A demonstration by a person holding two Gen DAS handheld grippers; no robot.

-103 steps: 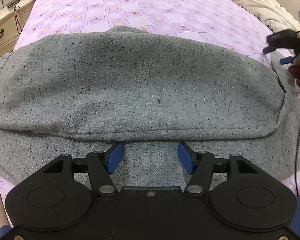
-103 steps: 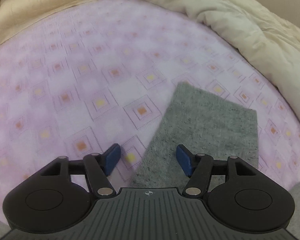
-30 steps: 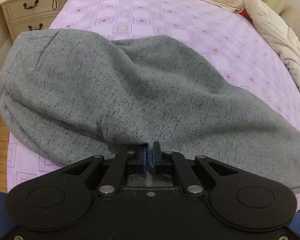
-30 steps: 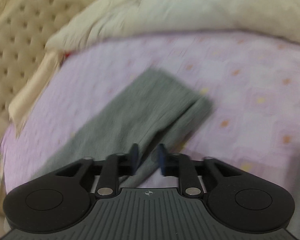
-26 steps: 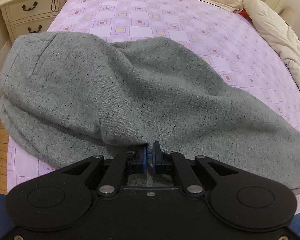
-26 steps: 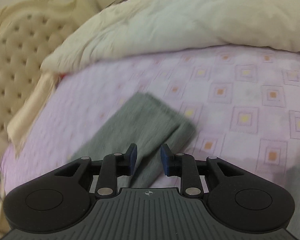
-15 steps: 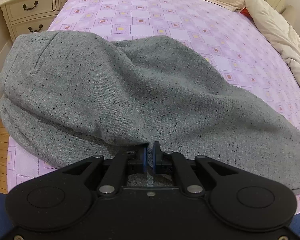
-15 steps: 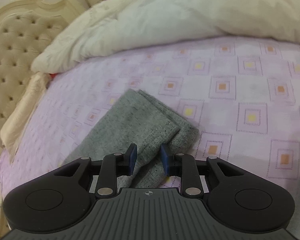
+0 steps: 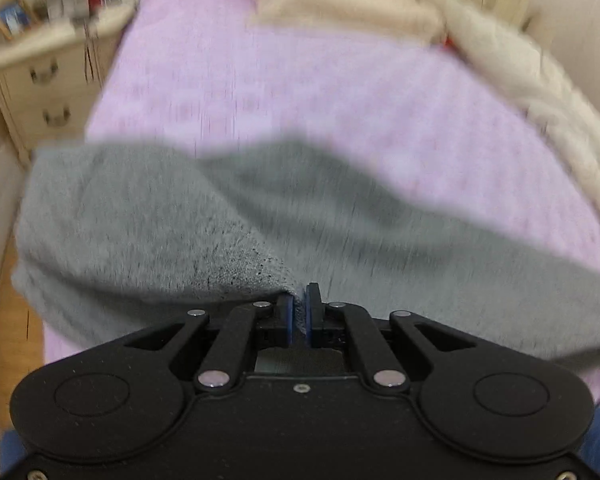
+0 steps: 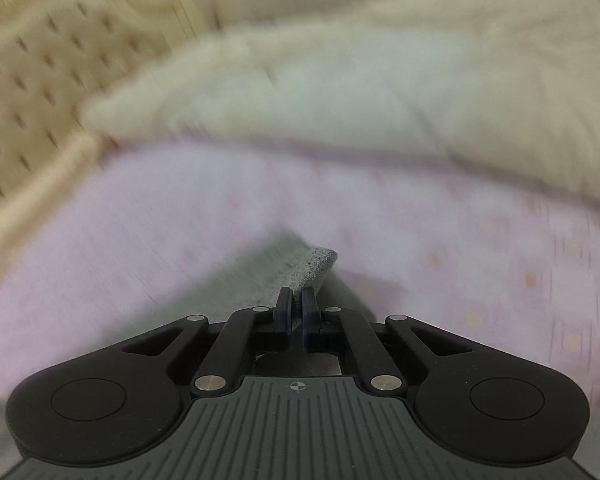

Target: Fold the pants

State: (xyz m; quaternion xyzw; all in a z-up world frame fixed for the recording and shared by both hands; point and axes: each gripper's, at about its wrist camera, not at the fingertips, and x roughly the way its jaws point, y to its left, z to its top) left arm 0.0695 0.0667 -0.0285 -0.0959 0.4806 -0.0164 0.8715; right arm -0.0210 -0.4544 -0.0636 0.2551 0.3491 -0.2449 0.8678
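Grey speckled knit pants [image 9: 148, 224] are spread across the near part of the bed [image 9: 308, 92], bunched and partly doubled over on the lilac checked sheet. An edge of the upper layer is pinched in the left claw [image 9: 299, 316], its blue pads closed tight on the cloth. At the far end, a leg hem [image 10: 320, 262] is clamped in the right claw [image 10: 297, 316], with a stub of fabric poking out beyond the pads.

Change noted: half a second ago the right claw was narrowed around the leg but not yet shut; it is now closed on the hem, and the hem is raised off the sheet. Both views are now heavily blurred, where they were sharp before, so both claws are judged to be in quick motion. The left grip is unchanged.

Meaning for the task: both ends are secured, and the fold appears to be under way.

Beyond the pants, a cream duvet [image 10: 380, 92], a tufted headboard [image 10: 32, 80] and a nightstand [image 9: 48, 72] are seen.
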